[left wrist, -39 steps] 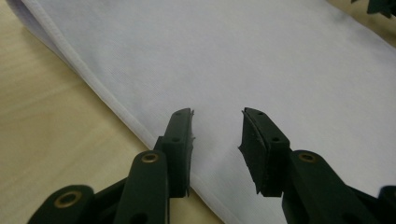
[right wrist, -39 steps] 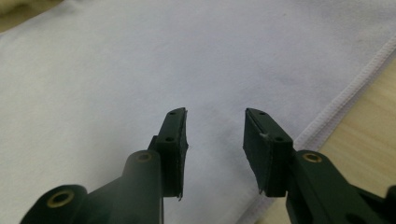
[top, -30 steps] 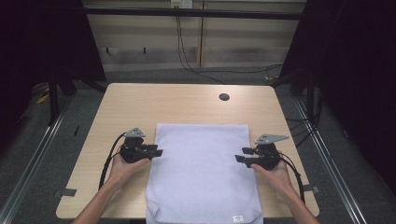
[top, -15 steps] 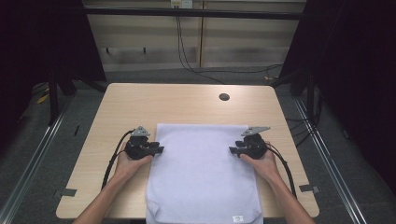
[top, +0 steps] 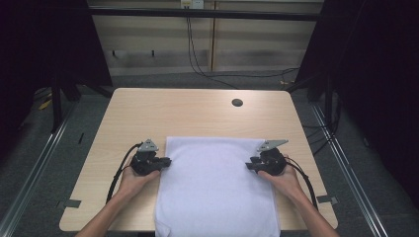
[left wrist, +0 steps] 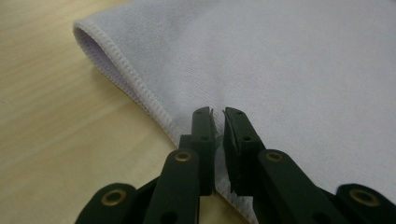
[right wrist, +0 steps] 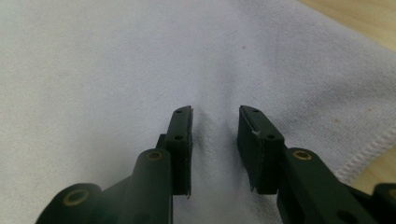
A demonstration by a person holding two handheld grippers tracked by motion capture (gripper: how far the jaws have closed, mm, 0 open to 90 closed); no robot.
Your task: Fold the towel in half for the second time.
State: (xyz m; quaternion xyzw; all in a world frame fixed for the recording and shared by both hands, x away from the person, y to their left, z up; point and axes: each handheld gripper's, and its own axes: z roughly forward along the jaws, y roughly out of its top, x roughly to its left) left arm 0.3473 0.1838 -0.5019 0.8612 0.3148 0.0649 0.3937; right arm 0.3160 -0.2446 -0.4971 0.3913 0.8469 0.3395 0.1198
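Pale lavender-white folded cloth with stitched hem (top: 217, 187) lay flat on near half of light wooden table (top: 197, 113), overhanging its near edge. Left gripper (top: 165, 161) sat at cloth's left hem; jaws just closed further, nearly together, pinching a thin ridge of fabric (left wrist: 218, 122). Right gripper (top: 248, 166) sat at right side; jaws just been closing, still parted, small raised fold of cloth between, pads not pressing (right wrist: 215, 126). Small dark round hole (top: 237, 102) noted at far side of table.
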